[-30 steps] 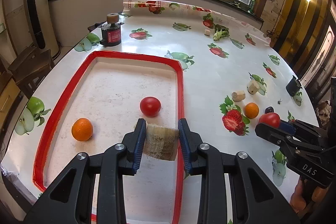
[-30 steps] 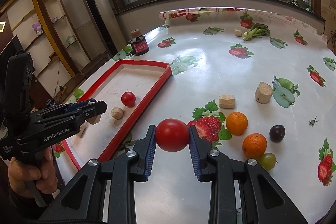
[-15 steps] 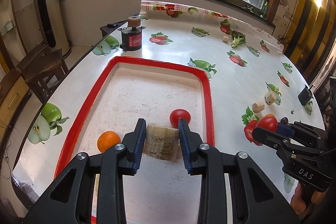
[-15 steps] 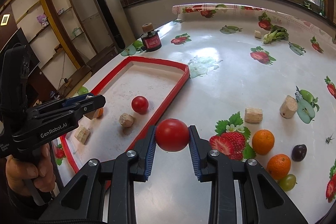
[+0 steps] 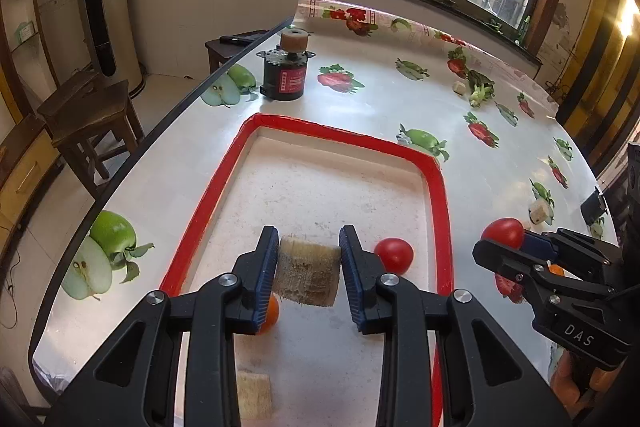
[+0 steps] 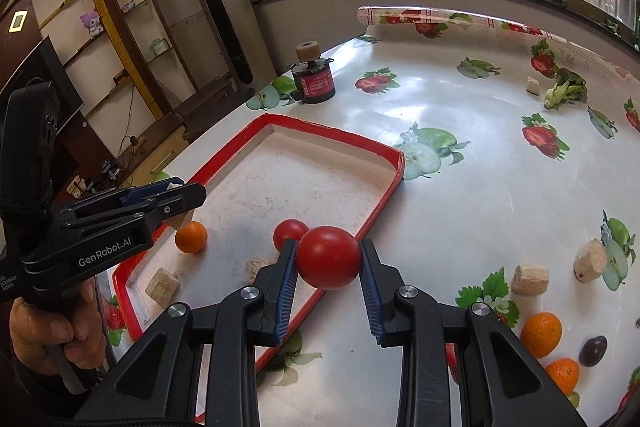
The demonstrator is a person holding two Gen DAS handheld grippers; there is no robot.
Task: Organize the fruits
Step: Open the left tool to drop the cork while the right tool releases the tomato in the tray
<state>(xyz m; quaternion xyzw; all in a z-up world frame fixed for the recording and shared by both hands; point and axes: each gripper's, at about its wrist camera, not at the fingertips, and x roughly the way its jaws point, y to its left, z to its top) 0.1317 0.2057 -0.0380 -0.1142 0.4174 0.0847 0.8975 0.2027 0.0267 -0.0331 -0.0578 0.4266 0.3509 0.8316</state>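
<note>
My left gripper [image 5: 308, 269] is shut on a beige fibrous chunk [image 5: 307, 275] and holds it above the near part of the red-rimmed tray [image 5: 344, 137]. My right gripper [image 6: 328, 263] is shut on a red tomato [image 6: 328, 257] over the tray's right rim [image 6: 384, 195]; it also shows in the left wrist view [image 5: 502, 233]. In the tray lie a second tomato [image 5: 394, 255], an orange [image 6: 191, 237] and two beige chunks [image 6: 162, 281] [image 6: 255, 267].
On the fruit-print tablecloth right of the tray lie two beige chunks [image 6: 530, 279] [image 6: 590, 261], two oranges [image 6: 541, 333] [image 6: 564, 373] and a dark plum [image 6: 593, 351]. A small motor [image 5: 286, 77] stands behind the tray. Greens [image 6: 564, 91] lie far back. A wooden stool [image 5: 90, 119] stands left of the table.
Both grippers have moved left and forward over the tray, each still holding its item. The right gripper's tomato has come from over the tablecloth to above the tray's right rim.
</note>
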